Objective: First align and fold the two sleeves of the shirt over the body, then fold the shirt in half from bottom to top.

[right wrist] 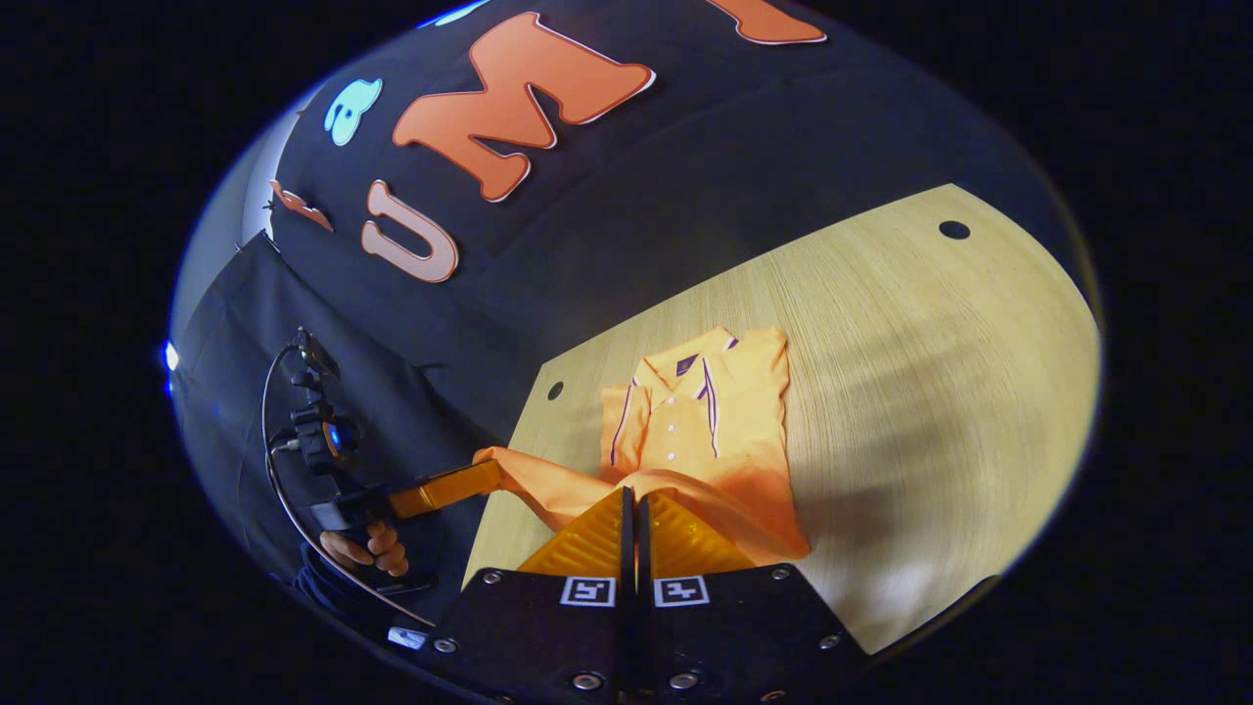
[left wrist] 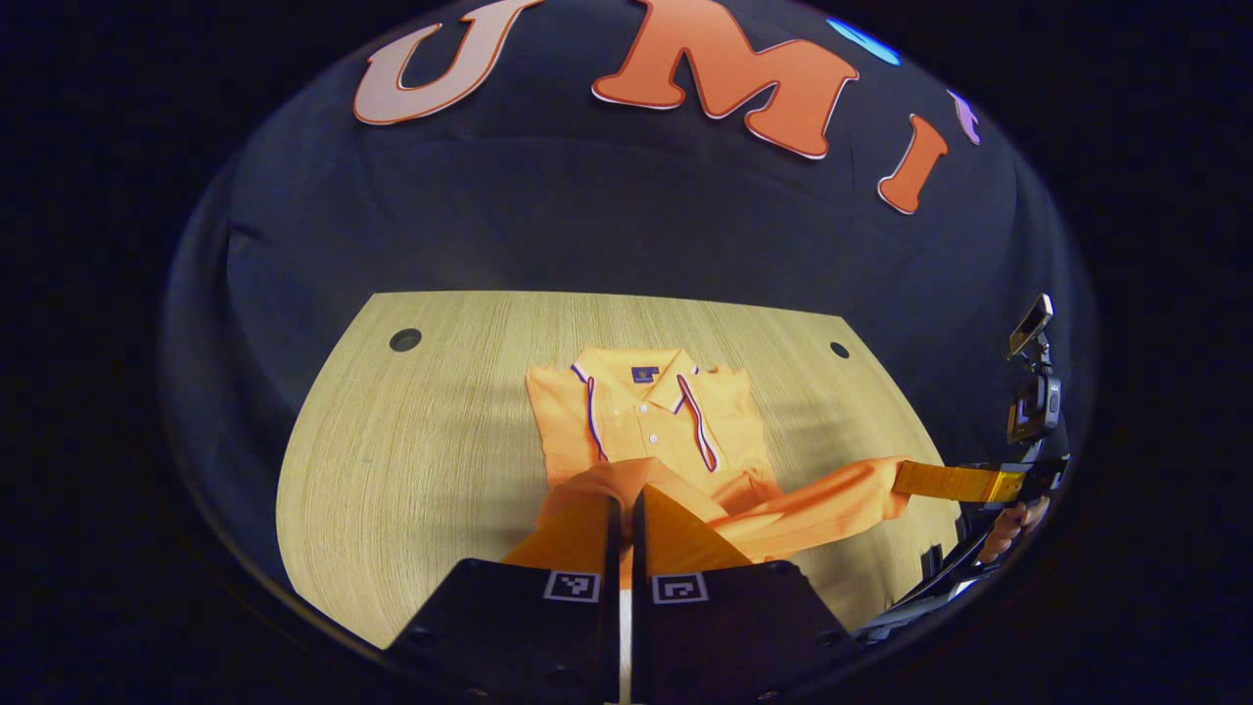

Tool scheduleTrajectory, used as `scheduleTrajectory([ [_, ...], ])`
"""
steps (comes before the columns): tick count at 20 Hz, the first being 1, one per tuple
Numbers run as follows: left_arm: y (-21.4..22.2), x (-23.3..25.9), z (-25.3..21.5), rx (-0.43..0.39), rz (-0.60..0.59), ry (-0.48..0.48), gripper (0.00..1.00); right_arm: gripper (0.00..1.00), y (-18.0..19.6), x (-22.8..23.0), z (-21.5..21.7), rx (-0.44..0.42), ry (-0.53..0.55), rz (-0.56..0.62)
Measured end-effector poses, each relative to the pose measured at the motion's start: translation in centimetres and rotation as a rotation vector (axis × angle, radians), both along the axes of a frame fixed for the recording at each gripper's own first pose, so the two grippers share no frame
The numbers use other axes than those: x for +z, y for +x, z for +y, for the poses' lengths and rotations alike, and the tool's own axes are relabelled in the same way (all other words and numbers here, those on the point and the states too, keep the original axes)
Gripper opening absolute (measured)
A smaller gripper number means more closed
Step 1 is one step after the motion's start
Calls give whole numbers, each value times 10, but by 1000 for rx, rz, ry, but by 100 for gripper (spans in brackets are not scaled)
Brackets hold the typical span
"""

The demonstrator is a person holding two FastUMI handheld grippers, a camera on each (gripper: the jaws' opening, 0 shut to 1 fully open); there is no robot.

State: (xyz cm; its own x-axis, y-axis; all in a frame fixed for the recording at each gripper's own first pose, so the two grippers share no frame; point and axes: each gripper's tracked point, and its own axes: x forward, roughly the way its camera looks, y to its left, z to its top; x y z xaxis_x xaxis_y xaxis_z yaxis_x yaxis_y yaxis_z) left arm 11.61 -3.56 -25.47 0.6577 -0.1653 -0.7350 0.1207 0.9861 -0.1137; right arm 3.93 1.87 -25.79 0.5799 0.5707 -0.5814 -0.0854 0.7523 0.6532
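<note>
**Both tools grip the shirt's lifted hem**

An orange shirt [left wrist: 646, 416] lies collar-away on the wooden table [left wrist: 411, 470], sleeves folded over its body. The left tool [left wrist: 626, 504] is closed on the raised bottom edge. At right, the right tool [left wrist: 905, 480], held by a hand [left wrist: 1013, 524], pinches the same hem, stretching it sideways above the table.

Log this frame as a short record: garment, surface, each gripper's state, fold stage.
garment: orange polo shirt, collar toward the far wall, sleeves already folded in
surface: light wooden table
left gripper: shut on the shirt's bottom hem, lifted
right gripper: shut on the bottom hem, lifted
hem: stretched between the two grippers above the shirt's lower body
fold stage: bottom-to-top fold under way, hem not yet laid at the collar
</note>
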Motion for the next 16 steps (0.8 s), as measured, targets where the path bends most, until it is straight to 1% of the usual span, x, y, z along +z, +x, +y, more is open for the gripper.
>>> scheduleTrajectory([
  [6, 72, -7, 9, 8, -5, -2, 5, 0, 66, -14, 0, -24, -40, 24],
  [10, 105, -24, 18, 6, 19, 13, 5, 0, 99, -30, 2, -36, -56, 53],
  [13, 124, -41, 28, 3, 34, 39, 5, 0, 126, -44, 3, -55, -68, 72],
  [16, 142, -55, 38, -3, 41, 71, 5, 0, 145, -57, 5, -52, -91, 83],
])
